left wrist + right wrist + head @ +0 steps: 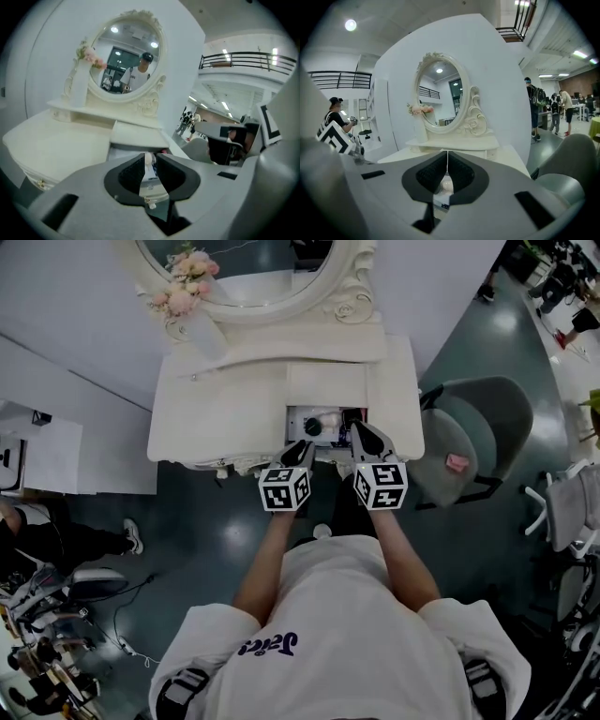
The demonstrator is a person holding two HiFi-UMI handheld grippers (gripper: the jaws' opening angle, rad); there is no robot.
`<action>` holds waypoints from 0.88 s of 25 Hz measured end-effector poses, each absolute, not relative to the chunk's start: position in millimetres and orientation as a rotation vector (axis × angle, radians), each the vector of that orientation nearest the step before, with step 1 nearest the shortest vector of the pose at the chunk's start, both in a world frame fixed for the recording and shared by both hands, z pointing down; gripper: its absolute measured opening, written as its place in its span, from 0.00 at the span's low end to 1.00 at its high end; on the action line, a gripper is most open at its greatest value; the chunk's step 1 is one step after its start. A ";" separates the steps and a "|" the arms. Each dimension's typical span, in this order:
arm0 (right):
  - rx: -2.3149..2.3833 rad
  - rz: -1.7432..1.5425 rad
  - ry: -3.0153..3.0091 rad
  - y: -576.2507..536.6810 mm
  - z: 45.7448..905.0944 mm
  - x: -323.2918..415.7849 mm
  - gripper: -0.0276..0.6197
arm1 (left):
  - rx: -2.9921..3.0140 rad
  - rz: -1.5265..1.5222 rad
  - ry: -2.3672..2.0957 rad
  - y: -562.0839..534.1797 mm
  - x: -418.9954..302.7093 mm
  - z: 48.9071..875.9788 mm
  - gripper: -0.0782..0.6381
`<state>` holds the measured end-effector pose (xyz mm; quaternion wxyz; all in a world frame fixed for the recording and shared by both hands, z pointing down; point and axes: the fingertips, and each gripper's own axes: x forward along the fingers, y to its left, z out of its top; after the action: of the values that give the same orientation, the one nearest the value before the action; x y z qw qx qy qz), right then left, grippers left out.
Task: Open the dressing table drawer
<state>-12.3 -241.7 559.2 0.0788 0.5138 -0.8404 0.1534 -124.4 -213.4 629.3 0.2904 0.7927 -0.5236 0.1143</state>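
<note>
Grey chair [489,418] beside dressing table [216,409]

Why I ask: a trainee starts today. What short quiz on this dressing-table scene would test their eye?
1. True or false: the right hand-held gripper has its jaws together.
2. In the head view, the pink flowers stand by the mirror at its A) left edge B) right edge C) middle.
3. Fill in: the drawer of the dressing table stands ____.
Key: 1 true; 2 A; 3 open.
</note>
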 end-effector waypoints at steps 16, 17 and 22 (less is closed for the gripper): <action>1.562 0.152 -2.698 -204.0 437.1 -33.4 0.06 | 2.530 -0.048 -1.783 -195.5 -156.4 425.8 0.13; 1.564 0.145 -2.692 -202.1 434.2 -33.8 0.06 | 2.548 -0.064 -1.785 -191.7 -155.7 420.5 0.13; 1.589 0.077 -2.643 -194.6 424.2 -35.3 0.06 | 2.537 -0.076 -1.788 -181.8 -157.0 413.3 0.13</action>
<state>-35.3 -194.6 424.2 0.0282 0.5150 -0.8564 0.0249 -157.0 -181.8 413.3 0.0185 0.8170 -0.5759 -0.0245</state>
